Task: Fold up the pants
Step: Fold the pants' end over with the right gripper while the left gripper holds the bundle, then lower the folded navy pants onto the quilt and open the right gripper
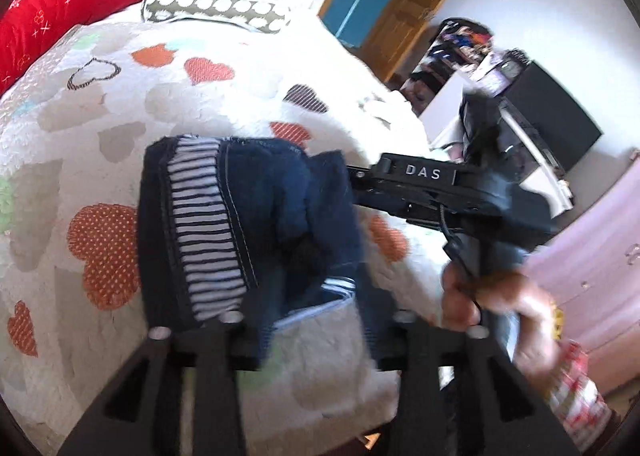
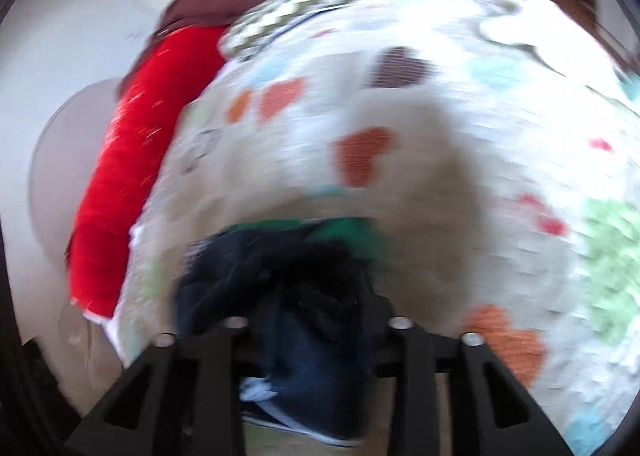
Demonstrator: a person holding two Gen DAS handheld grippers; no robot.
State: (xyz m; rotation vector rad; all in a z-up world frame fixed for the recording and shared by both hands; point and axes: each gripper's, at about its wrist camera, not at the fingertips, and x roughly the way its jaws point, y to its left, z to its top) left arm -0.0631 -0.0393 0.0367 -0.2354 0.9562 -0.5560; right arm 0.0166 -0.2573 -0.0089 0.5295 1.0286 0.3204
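The left gripper (image 1: 312, 336) has its fingers spread over the pants (image 1: 248, 224), pinching nothing; the right gripper (image 2: 316, 340), blurred, also looks parted around dark cloth. The folded bundle lies on the heart-print bed (image 1: 200, 104). Its loose top flap could spring open if either finger snags it.

Folded dark navy pants with a striped waistband (image 1: 240, 224) lie mid-frame on the white heart-patterned bedspread (image 1: 240, 96); the right tongs (image 1: 360, 186), hand-held, reach in from the right.
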